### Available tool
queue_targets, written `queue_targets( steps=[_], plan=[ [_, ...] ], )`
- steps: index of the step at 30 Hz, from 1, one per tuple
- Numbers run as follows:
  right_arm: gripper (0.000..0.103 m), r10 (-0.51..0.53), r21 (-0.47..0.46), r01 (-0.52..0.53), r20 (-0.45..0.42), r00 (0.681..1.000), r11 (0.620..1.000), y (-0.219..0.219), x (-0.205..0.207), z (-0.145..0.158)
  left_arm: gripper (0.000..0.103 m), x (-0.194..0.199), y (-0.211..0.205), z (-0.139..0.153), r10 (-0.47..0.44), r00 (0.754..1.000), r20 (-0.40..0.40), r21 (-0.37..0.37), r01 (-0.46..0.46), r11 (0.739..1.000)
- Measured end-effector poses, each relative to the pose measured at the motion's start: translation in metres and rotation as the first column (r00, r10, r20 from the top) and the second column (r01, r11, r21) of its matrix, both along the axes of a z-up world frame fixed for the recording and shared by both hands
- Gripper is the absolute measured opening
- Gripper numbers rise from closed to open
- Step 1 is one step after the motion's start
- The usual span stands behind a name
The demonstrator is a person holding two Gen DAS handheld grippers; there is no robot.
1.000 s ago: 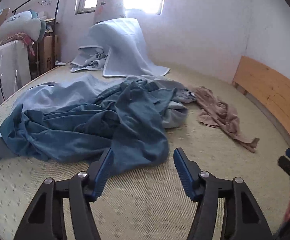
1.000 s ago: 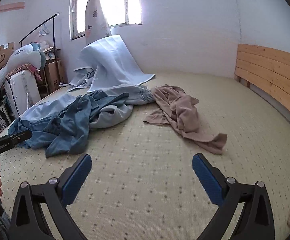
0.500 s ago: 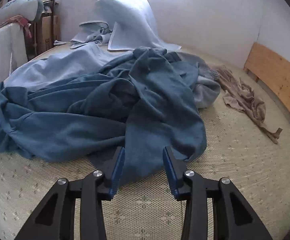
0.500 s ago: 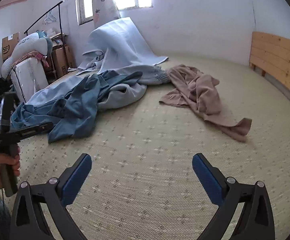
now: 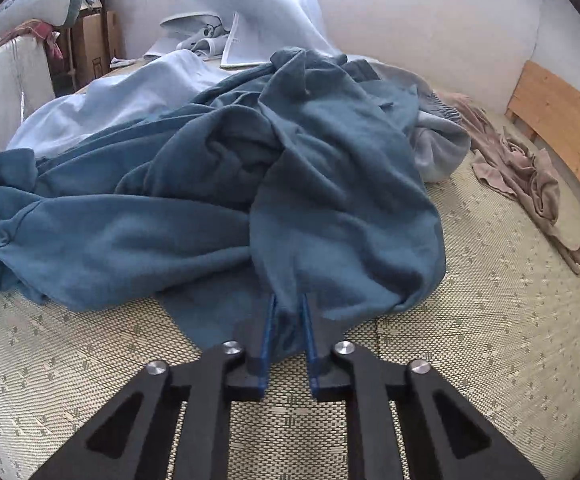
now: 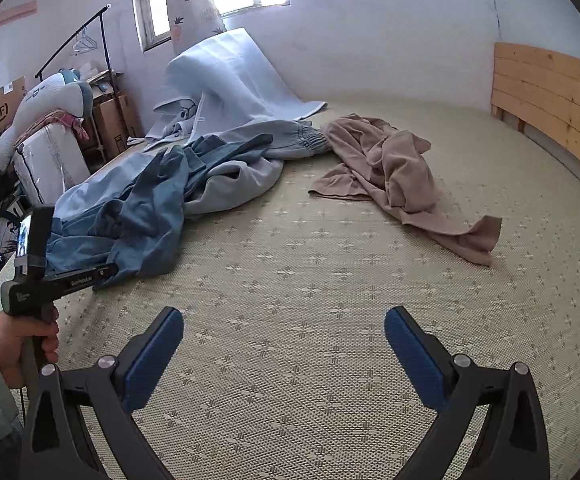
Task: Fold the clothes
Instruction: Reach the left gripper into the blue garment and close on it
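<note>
On the woven mat [image 5: 489,340], the left gripper [image 5: 288,312] pinched the dark blue garment's [image 5: 329,184] near edge, best lifted slowly, while the right gripper [image 6: 284,344] hung agape, empty.

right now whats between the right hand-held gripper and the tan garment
Only bare woven mat. In the right wrist view, nothing lies between the open right hand-held gripper and the tan garment.

Dark blue garment [image 5: 218,200]: I see it crumpled in deep folds on the bed's woven mat [image 5: 489,340], its near hem pinched between blue fingers [image 5: 268,332].
Pale blue garment [image 6: 250,160]: bunched behind and beneath it, elastic cuff showing.
Tan garment [image 6: 393,172]: rumpled, lying apart toward the headboard side.
</note>
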State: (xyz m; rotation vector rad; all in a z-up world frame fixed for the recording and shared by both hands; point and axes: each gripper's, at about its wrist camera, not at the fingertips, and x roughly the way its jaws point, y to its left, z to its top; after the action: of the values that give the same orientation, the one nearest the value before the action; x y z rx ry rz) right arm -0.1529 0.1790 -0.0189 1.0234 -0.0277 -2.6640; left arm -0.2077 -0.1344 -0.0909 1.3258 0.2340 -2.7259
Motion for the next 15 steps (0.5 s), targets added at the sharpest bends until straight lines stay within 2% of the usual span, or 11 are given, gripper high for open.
queue_targets(
  steps=[4,9,15],
  plan=[
    [0.103,-0.005,0.000,0.005,-0.001,1.000,1.000,0.000,0.000,0.001,0.002,0.003,0.004,0.004,-0.028,1.000,-0.014,0.028,0.029,0.999],
    [0.103,-0.008,-0.001,0.008,-0.006,1.000,1.000,0.001,0.000,0.002,0.001,0.007,0.033,0.010,-0.137,0.990,-0.027,0.024,0.138,0.990],
    [0.103,-0.015,-0.012,0.015,-0.015,1.000,1.000,0.004,0.000,0.005,0.001,0.022,0.091,0.015,-0.333,0.942,-0.032,-0.032,0.332,0.943]
  ],
)
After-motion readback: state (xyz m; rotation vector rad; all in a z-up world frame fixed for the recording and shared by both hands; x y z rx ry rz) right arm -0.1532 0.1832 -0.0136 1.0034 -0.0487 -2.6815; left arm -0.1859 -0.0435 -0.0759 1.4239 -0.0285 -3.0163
